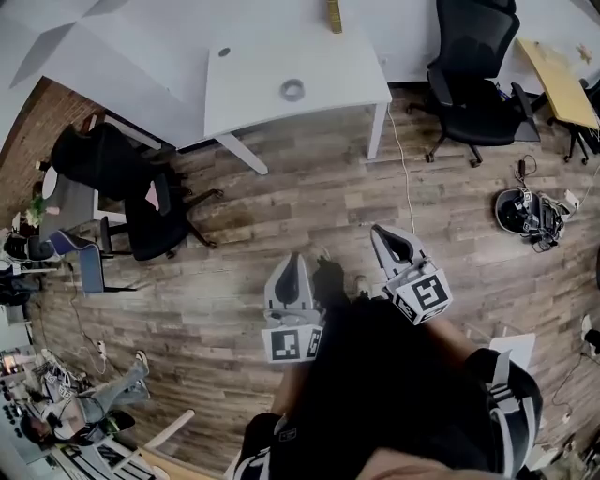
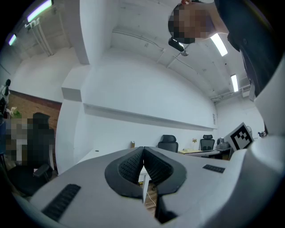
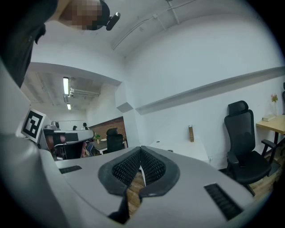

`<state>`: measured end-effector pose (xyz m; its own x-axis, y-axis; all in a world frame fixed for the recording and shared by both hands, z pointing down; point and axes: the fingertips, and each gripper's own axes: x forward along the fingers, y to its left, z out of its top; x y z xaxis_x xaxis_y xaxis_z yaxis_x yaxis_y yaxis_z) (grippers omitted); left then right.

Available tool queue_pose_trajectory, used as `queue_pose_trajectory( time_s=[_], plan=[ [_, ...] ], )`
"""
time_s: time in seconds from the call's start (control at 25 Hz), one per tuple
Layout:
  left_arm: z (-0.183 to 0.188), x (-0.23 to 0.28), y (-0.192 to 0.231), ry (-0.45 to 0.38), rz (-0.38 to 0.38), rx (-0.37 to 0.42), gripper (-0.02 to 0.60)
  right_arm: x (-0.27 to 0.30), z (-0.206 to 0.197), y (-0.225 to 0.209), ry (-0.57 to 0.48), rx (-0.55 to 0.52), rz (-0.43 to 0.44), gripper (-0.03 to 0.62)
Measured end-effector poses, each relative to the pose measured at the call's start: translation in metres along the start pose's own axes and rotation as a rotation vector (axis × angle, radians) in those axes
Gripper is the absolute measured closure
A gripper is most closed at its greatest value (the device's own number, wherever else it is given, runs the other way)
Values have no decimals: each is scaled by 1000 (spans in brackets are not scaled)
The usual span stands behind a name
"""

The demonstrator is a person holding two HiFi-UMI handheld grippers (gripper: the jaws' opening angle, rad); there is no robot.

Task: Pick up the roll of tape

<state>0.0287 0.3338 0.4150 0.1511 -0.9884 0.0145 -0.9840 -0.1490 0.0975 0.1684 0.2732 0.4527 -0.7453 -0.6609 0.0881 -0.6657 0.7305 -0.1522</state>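
The roll of tape (image 1: 292,90), a small grey ring, lies flat on the white table (image 1: 253,75) at the far side of the room. Both grippers are held over the wooden floor, well short of the table and pointing towards it. My left gripper (image 1: 292,260) is shut with nothing between its pads; its ribbed black pads meet in the left gripper view (image 2: 143,153). My right gripper (image 1: 383,232) is also shut and empty, pads touching in the right gripper view (image 3: 140,153). The table (image 3: 187,150) shows beyond the right jaws.
A small upright wooden block (image 1: 334,14) stands at the table's back edge. A black office chair (image 1: 469,66) is right of the table, next to a wood-topped desk (image 1: 558,80). Another black chair (image 1: 127,187) is at the left. A dark object with cables (image 1: 525,214) lies on the floor.
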Motion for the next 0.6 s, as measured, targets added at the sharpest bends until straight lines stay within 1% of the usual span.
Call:
queue_pose_trajectory(
  time_s=[0.12, 0.28, 0.44, 0.6],
  plan=[
    [-10, 21, 18, 18, 2, -11, 557, 24, -7, -10, 22, 4, -10, 582],
    [-14, 69, 51, 19, -15, -27, 557, 73, -5, -32, 30, -13, -32, 582],
    [-13, 127, 91, 5, -52, -27, 557, 134, 7, -54, 17, -28, -67, 582],
    [4, 187, 134, -15, -97, -26, 557, 205, 33, -71, -15, -28, -98, 582]
  ],
)
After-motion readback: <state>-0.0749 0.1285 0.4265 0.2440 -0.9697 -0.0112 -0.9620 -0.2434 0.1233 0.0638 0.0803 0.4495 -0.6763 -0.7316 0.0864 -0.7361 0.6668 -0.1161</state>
